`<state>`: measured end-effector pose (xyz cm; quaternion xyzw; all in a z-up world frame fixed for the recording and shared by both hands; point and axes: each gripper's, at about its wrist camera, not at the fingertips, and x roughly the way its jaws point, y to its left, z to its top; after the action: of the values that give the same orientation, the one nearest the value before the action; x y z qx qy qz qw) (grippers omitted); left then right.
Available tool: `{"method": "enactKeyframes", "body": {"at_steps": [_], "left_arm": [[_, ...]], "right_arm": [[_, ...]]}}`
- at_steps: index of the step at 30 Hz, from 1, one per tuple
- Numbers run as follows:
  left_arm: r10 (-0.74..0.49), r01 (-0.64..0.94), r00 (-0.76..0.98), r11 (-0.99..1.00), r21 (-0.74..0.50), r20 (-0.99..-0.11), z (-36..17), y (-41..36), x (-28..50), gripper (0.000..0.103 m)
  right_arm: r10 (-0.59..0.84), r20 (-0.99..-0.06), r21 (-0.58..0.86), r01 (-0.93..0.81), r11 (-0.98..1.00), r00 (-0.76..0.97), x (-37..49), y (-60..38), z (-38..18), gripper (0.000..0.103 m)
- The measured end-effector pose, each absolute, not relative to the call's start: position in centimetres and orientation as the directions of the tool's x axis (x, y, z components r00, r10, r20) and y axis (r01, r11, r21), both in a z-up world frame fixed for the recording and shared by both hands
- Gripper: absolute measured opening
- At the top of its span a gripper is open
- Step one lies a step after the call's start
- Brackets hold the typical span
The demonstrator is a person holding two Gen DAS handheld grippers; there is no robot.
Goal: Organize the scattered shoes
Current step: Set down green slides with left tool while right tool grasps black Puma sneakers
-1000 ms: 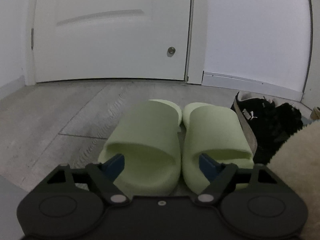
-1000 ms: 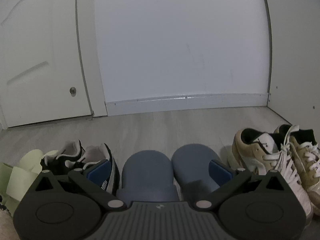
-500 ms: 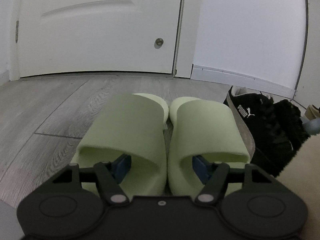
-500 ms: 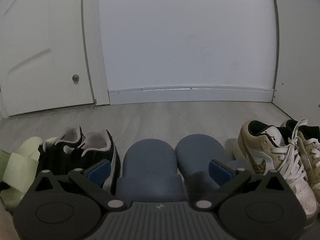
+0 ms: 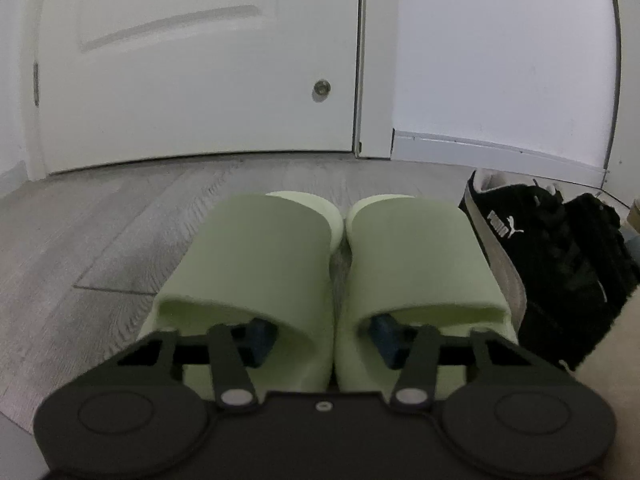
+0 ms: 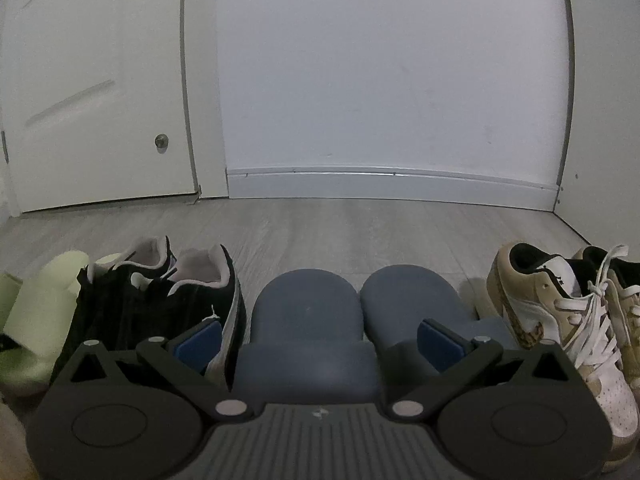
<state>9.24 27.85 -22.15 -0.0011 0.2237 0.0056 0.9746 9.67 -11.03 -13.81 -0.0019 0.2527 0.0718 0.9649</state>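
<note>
**Four pairs of shoes in a row on the floor**

The shoes sit side by side in a line on the grey floor (image 6: 320, 232). From left to right there are the green slides (image 5: 332, 280), the black sneakers (image 6: 160, 300), the blue slides (image 6: 352, 312) and the tan sneakers (image 6: 560, 320). Each pair is close together, and every shoe points the same way. This already looks tidy.

The left hand-held gripper (image 5: 324, 338) is low, right behind the green slides. One blue finger (image 5: 260, 336) pokes into each slide, so the two inner walls sit between the fingers. I cannot tell if it is squeezing them or only near them.

The right hand-held gripper (image 6: 320, 338) is behind the blue slides. Its fingers are wide apart and hold nothing. One finger is by the black sneaker, and the other is over the right blue slide.

What could go wrong? If the left gripper pulls back while its fingers are in the slides, it may drag them out of line. If it pushes, the soft slides may bump the black sneaker beside them. The right gripper's wide fingers could also knock the black sneaker.
</note>
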Motion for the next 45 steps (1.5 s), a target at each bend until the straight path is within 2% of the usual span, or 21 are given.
{"method": "enactKeyframes", "body": {"at_steps": [12,14,19,26,29,33,37,38,40,42,45], "left_arm": [[0.009,-0.014,0.898,1.0,-0.007,-0.44,-22.0,27.9,9.3,0.04],[-0.008,-0.009,0.893,0.999,-0.036,-0.449,-22.0,28.0,9.4,0.047],[-0.106,0.028,0.868,0.986,-0.166,-0.485,-21.6,29.8,8.8,0.054],[-0.173,0.056,0.846,0.969,-0.24,-0.504,-20.8,32.1,5.9,0.059],[-0.171,0.039,0.847,0.965,-0.261,-0.503,-21.0,32.9,4.9,0.066],[-0.168,0.022,0.849,0.958,-0.285,-0.501,-21.4,33.2,5.1,0.067],[-0.265,0.098,0.833,0.935,-0.342,-0.486,-21.1,32.6,7.6,0.069],[-0.282,0.108,0.824,0.93,-0.352,-0.491,-21.0,32.5,8.3,0.079],[-0.309,0.121,0.805,0.921,-0.371,-0.507,-20.9,32.2,9.5,0.086],[-0.332,0.124,0.792,0.909,-0.397,-0.513,-20.9,32.6,10.2,0.086],[-0.419,0.123,0.75,0.848,-0.515,-0.512,-21.1,34.3,10.6,0.086]], "right_arm": [[0.16,-0.496,0.035,-0.165,0.986,0.854,9.6,-11.0,-13.7,0.103],[0.168,-0.498,0.037,-0.173,0.984,0.851,9.6,-11.2,-13.7,0.103],[0.19,-0.5,0.047,-0.193,0.98,0.845,9.3,-11.0,-12.7,0.103],[0.261,-0.459,0.214,-0.18,0.96,0.849,8.2,-9.2,-9.1,0.103],[0.342,-0.421,0.285,-0.235,0.929,0.84,7.7,-6.6,-7.4,0.103],[0.454,-0.365,0.356,-0.328,0.875,0.813,6.9,-2.1,-5.2,0.103],[0.488,-0.357,0.362,-0.364,0.859,0.797,6.2,0.0,-4.4,0.103],[0.485,-0.362,0.355,-0.363,0.862,0.796,6.1,0.1,-4.4,0.103],[0.463,-0.385,0.354,-0.336,0.873,0.798,6.1,-0.7,-4.8,0.103],[0.441,-0.409,0.351,-0.309,0.884,0.799,6.1,-1.5,-5.2,0.103],[0.408,-0.443,0.35,-0.265,0.899,0.798,6.2,-2.7,-5.8,0.103]]}}
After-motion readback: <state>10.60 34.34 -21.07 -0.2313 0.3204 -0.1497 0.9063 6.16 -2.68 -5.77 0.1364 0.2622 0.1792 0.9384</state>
